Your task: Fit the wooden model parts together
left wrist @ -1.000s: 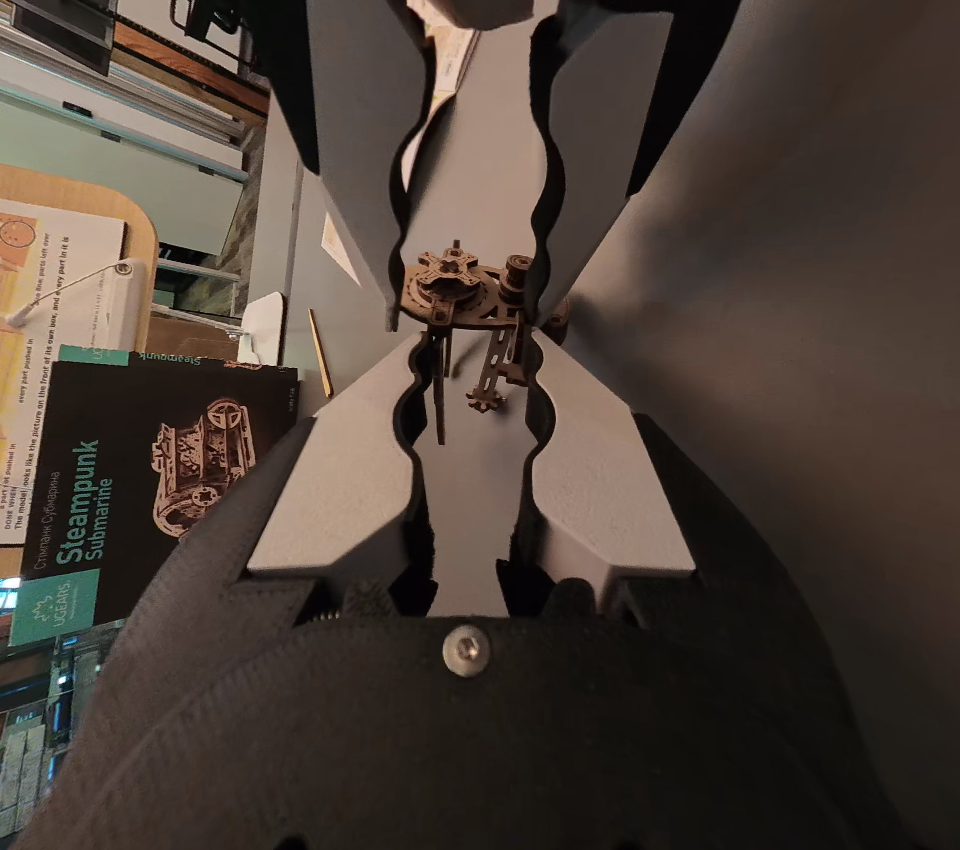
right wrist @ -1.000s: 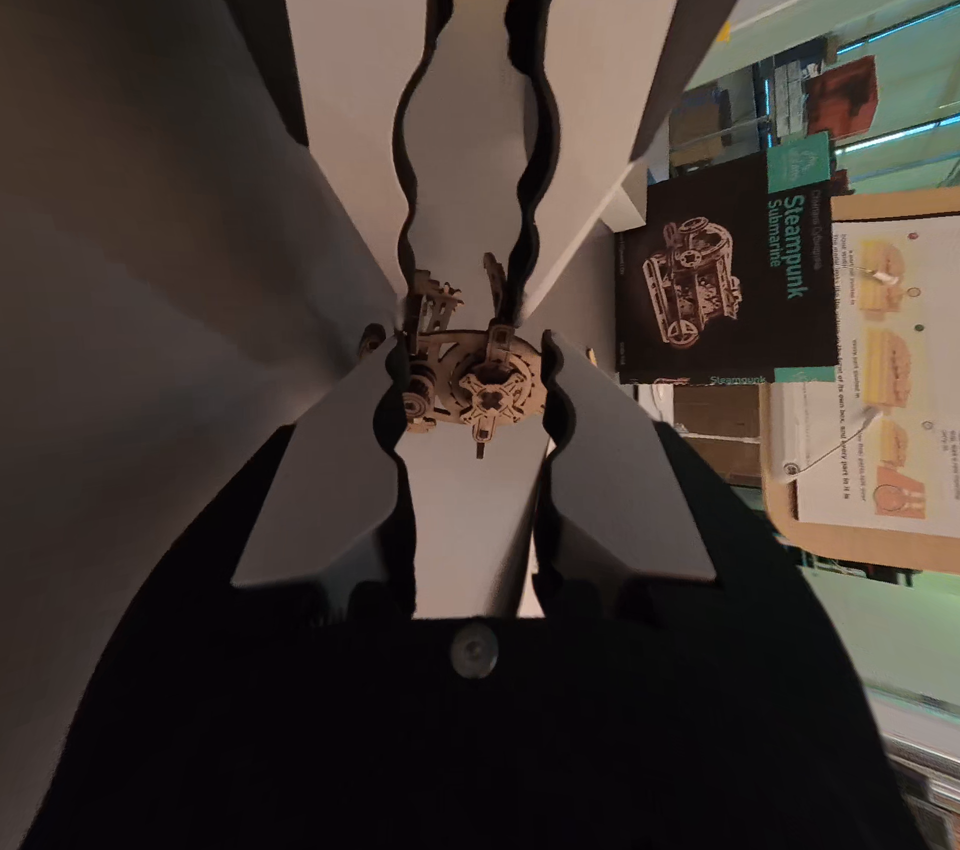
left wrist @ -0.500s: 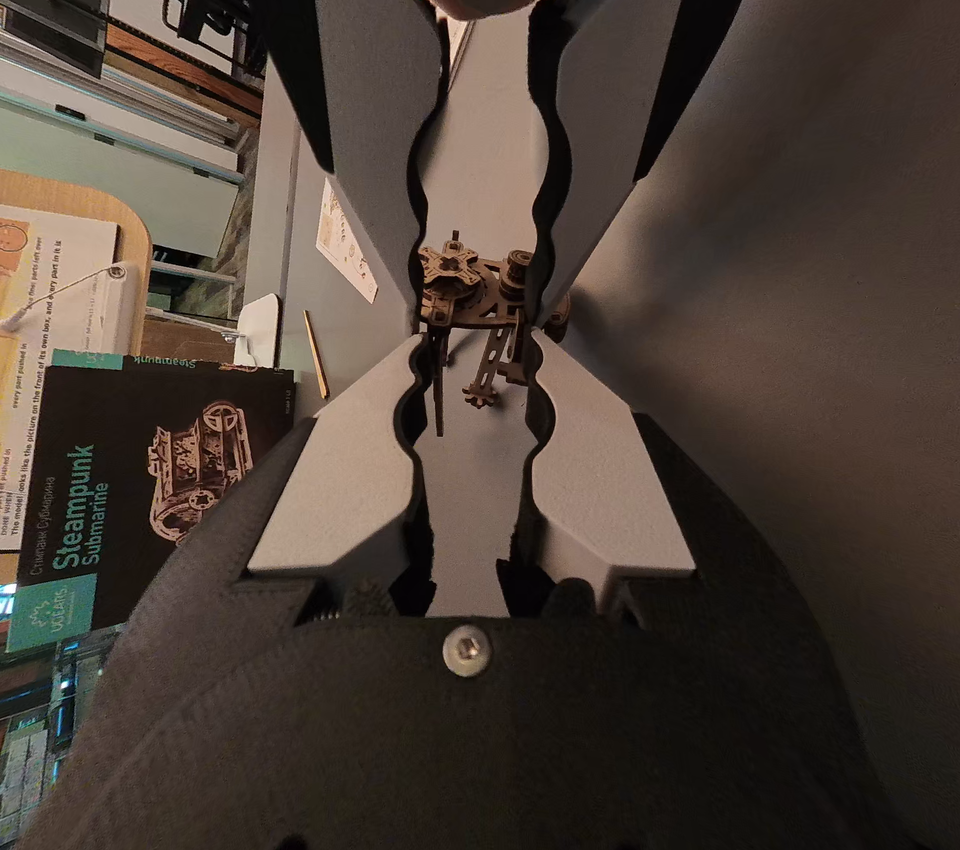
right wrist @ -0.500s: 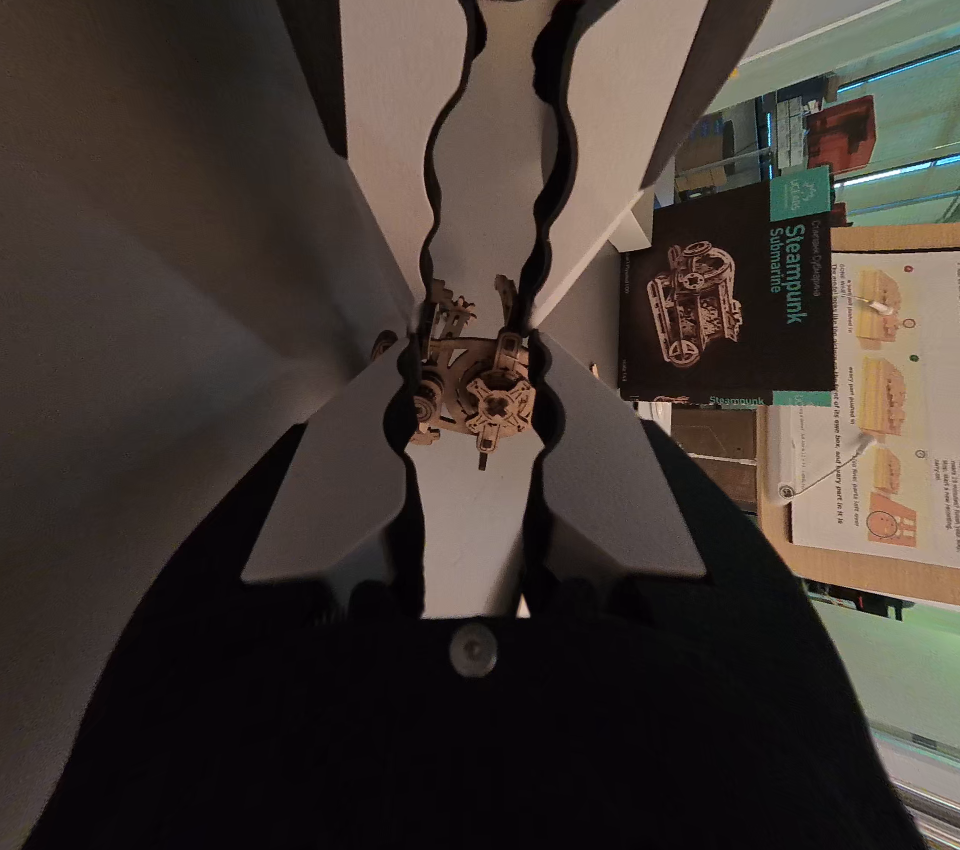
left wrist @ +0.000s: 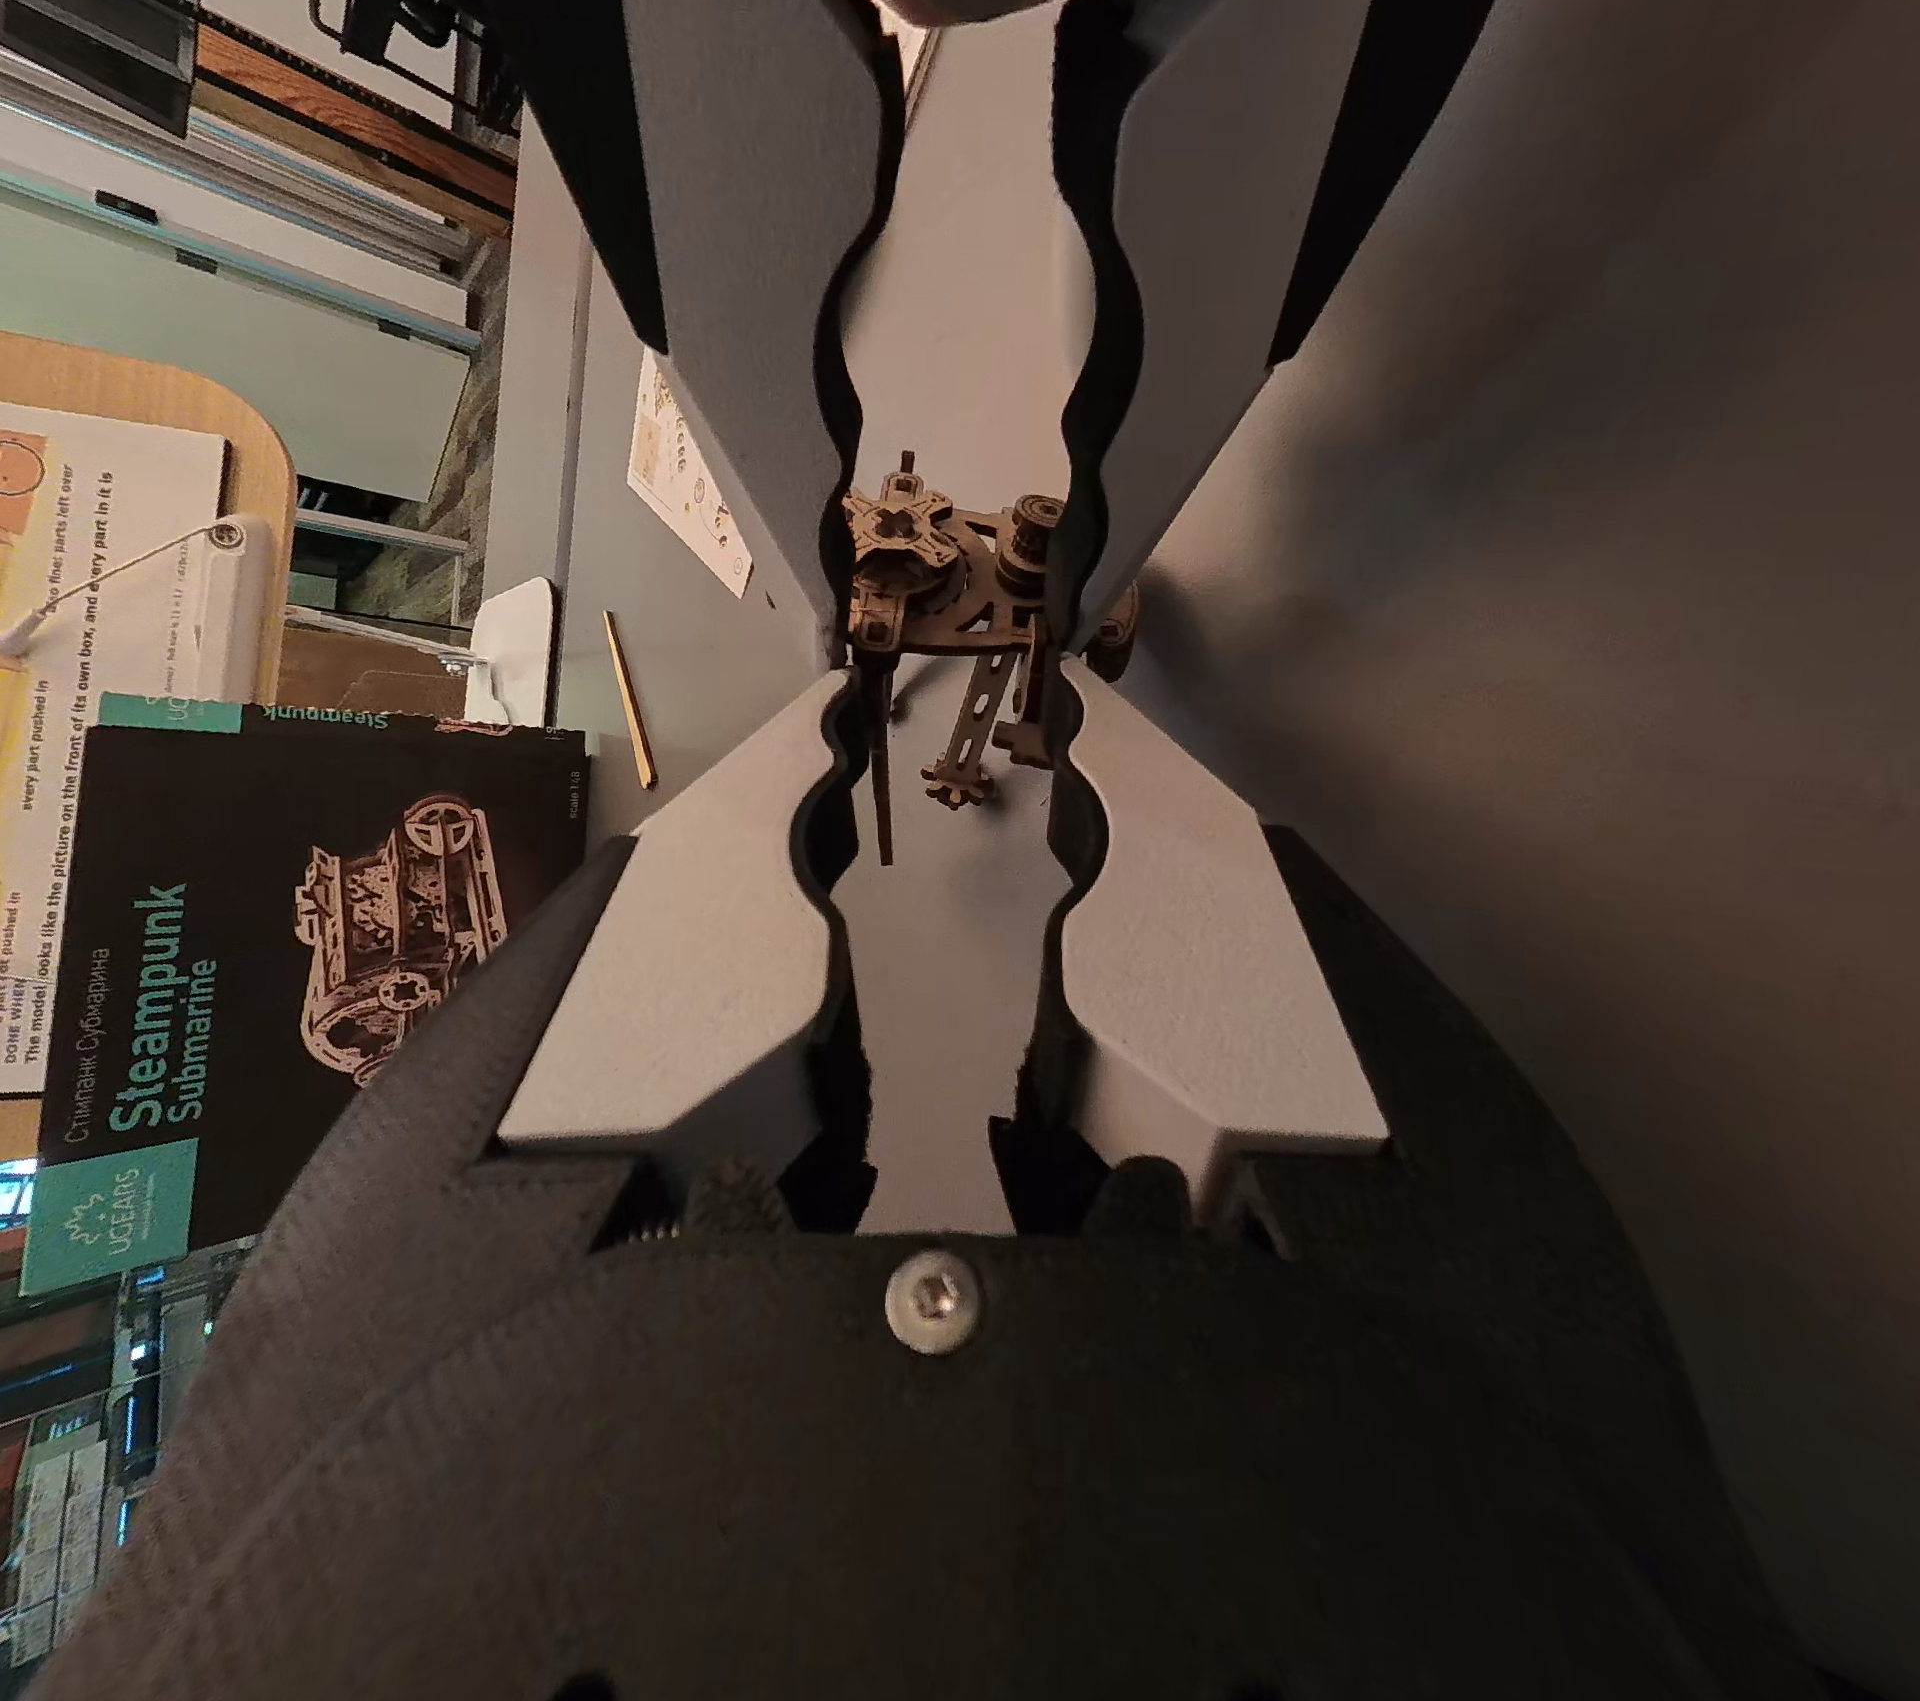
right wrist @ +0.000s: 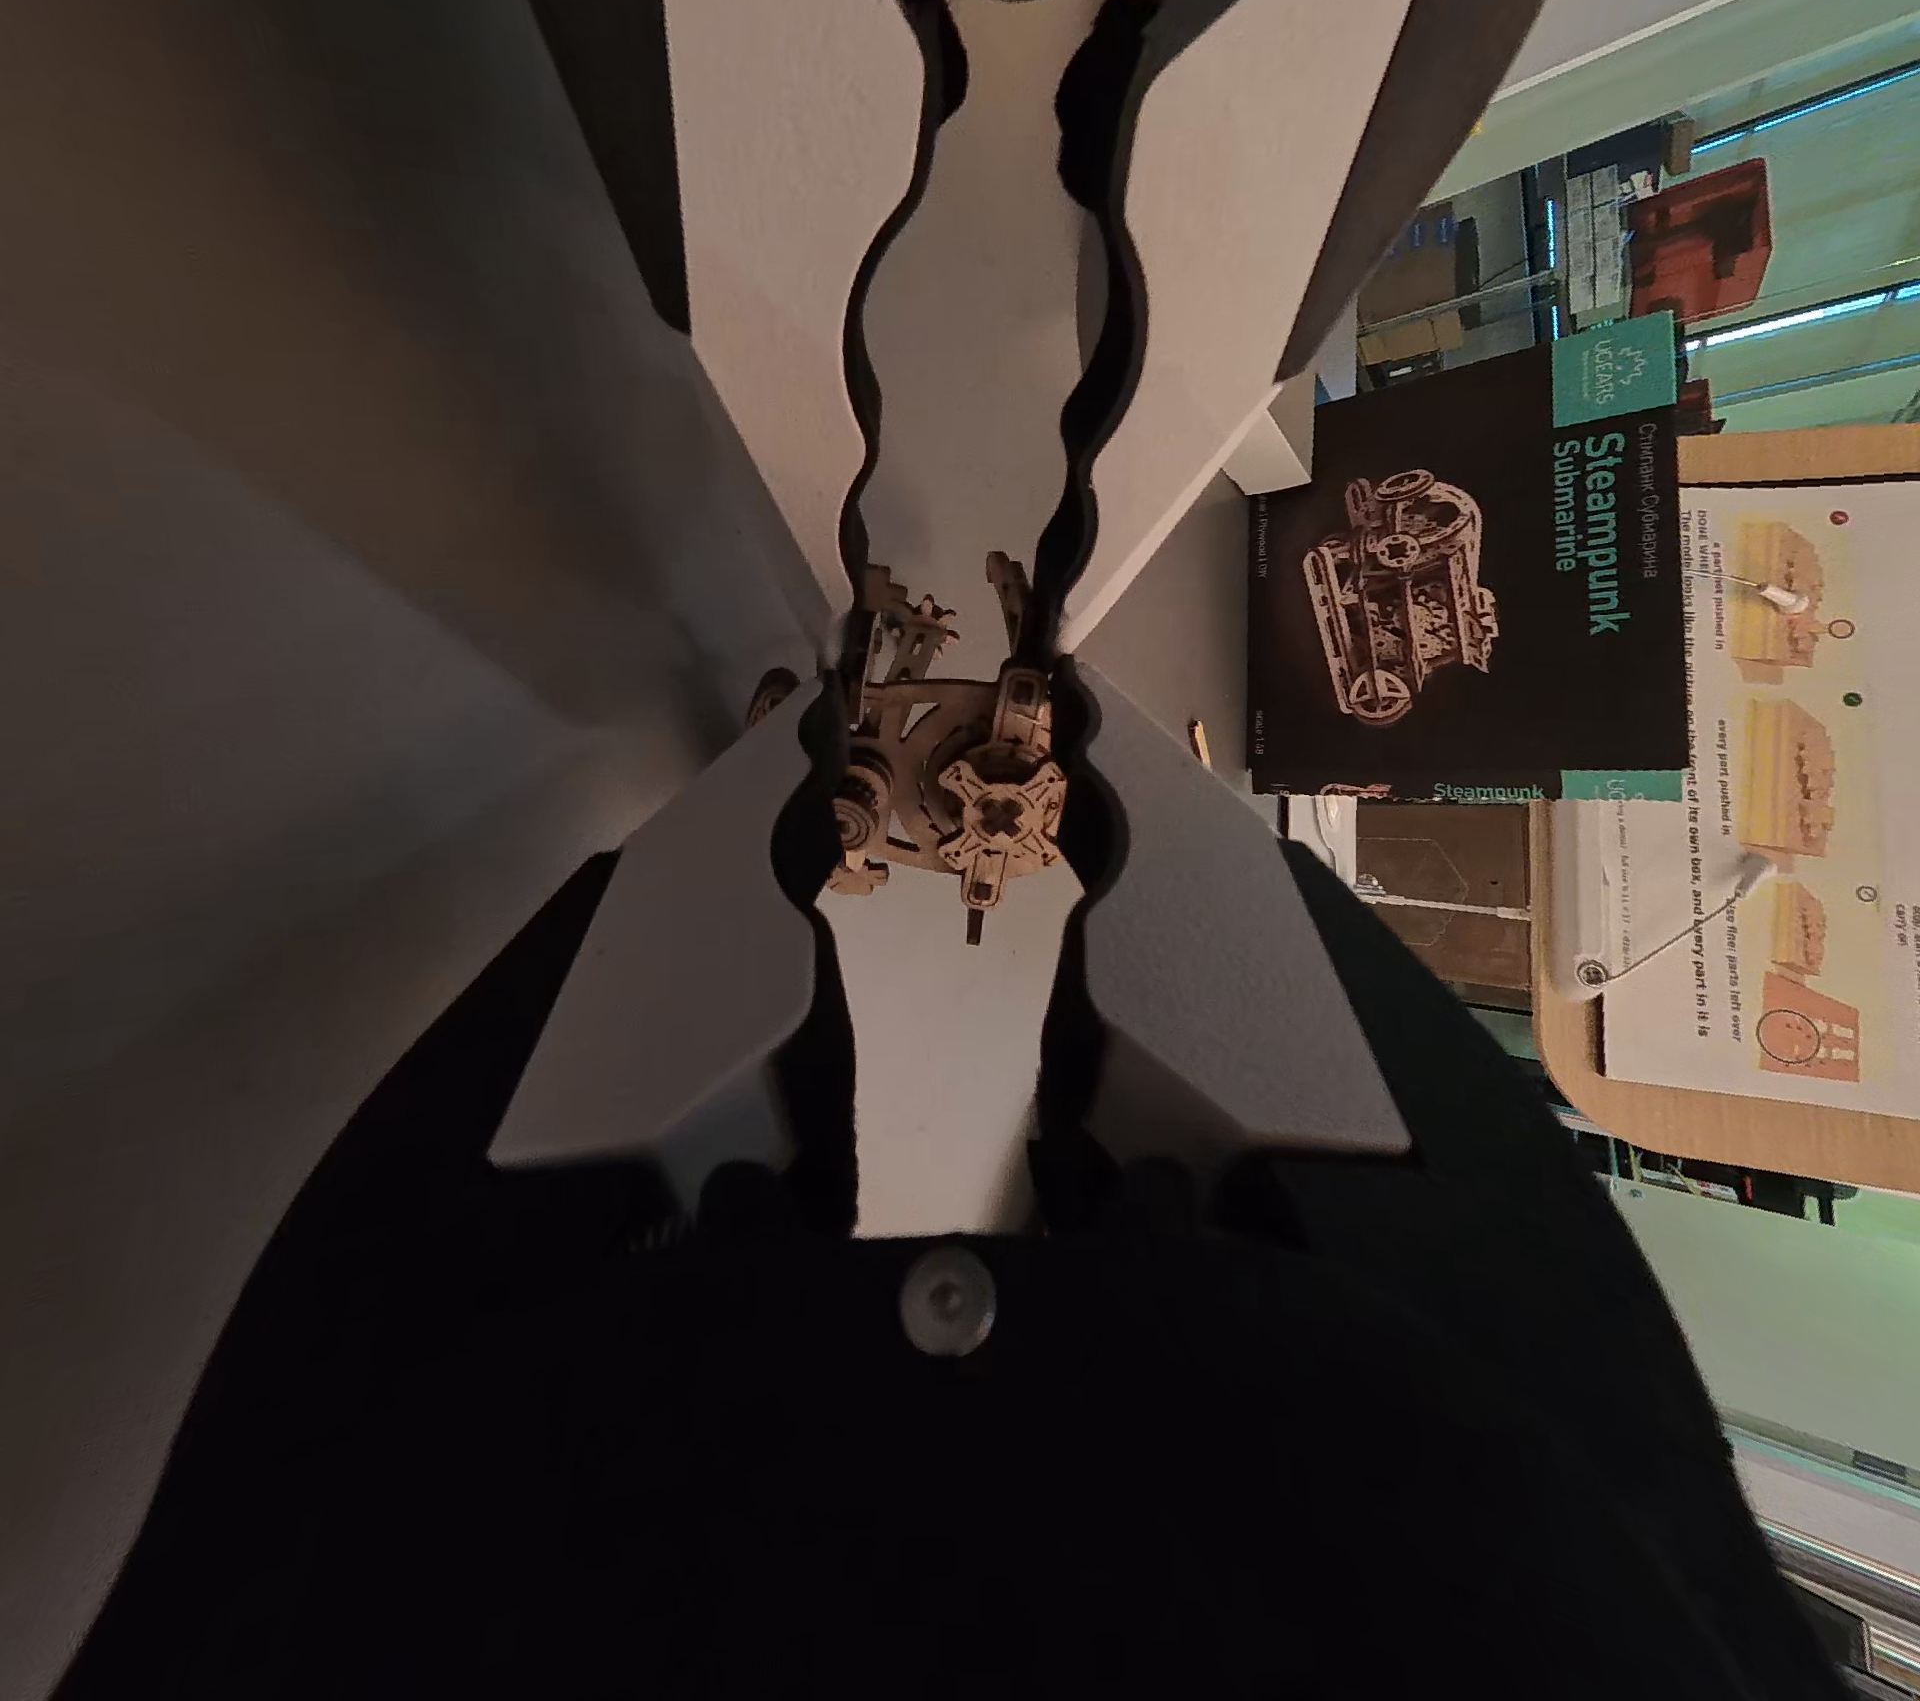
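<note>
A small wooden model assembly (left wrist: 914, 571) with a cross-shaped hub, gears and a round plate hangs between my two grippers, which face each other tip to tip above the grey table (left wrist: 966, 301). In the right wrist view the assembly (right wrist: 966, 810) sits between the fingers of my right gripper (right wrist: 948, 687), which is shut on it. My left gripper (left wrist: 951, 680) is shut on the assembly's other end, where a thin stick and a perforated strip stick out between its fingers. Each gripper shows in the other's view: the right gripper (left wrist: 951, 643) and the left gripper (right wrist: 951, 638).
The black model box (left wrist: 312, 924) stands at the table's edge and shows in the right wrist view too (right wrist: 1455, 591). Behind it is an instruction sheet on a wooden board (right wrist: 1766, 768). A thin wooden stick (left wrist: 629, 695) and a paper sheet (left wrist: 686, 498) lie on the table. My two grippers' fingertips are within a few centimetres of each other.
My right gripper's fingers have narrowed onto the hub end of the assembly. My left gripper's hold is unchanged. Both grippers shifted slightly.
</note>
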### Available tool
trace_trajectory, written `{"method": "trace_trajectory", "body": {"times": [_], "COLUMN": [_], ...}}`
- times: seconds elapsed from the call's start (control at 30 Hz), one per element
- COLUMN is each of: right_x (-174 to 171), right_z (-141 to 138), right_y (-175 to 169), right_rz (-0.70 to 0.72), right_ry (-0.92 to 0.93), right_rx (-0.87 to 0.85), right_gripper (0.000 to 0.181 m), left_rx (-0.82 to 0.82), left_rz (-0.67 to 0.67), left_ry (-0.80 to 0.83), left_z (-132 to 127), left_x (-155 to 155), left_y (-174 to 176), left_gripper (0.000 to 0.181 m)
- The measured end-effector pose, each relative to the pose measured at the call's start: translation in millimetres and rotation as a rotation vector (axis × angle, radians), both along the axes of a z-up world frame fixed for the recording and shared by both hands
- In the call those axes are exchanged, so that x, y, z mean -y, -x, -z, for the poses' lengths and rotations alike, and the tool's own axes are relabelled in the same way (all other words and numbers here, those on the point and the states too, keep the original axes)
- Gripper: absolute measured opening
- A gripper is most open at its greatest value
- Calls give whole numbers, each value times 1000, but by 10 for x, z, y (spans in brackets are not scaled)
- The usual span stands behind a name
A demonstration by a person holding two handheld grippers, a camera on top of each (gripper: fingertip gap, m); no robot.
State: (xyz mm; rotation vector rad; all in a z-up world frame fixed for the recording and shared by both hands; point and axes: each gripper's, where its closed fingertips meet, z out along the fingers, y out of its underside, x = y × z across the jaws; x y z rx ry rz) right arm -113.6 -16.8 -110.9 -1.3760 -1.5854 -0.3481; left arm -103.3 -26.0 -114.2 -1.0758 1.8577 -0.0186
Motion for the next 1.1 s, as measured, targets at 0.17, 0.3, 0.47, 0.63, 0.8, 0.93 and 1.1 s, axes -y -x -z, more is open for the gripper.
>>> {"method": "trace_trajectory", "body": {"times": [0.17,0.3,0.47,0.63,0.8,0.93,1.1], "right_x": [-34,-34,-31,-103,-110,-80,-71], "right_z": [-46,-86,-98,-172,-138,-66,-60], "right_y": [-8,-11,-23,-108,-122,-111,-116], "right_rz": [-11,-18,-29,6,16,-5,-1], "right_ry": [-14,-10,-8,-4,94,167,186], "right_rx": [-31,-72,-101,-167,-238,-263,-264], "right_gripper": [42,42,44,60,69,66,58], "left_rx": [31,59,73,93,88,78,84], "left_rz": [-11,-10,0,-6,30,53,60], "left_ry": [32,49,21,49,49,28,15], "left_z": [-36,-77,-94,-114,-101,-87,-93], "left_x": [-28,-32,-27,-51,0,30,32], "left_y": [1,0,-5,8,0,-6,-16], "left_gripper": [32,33,34,33,33,33,33]}}
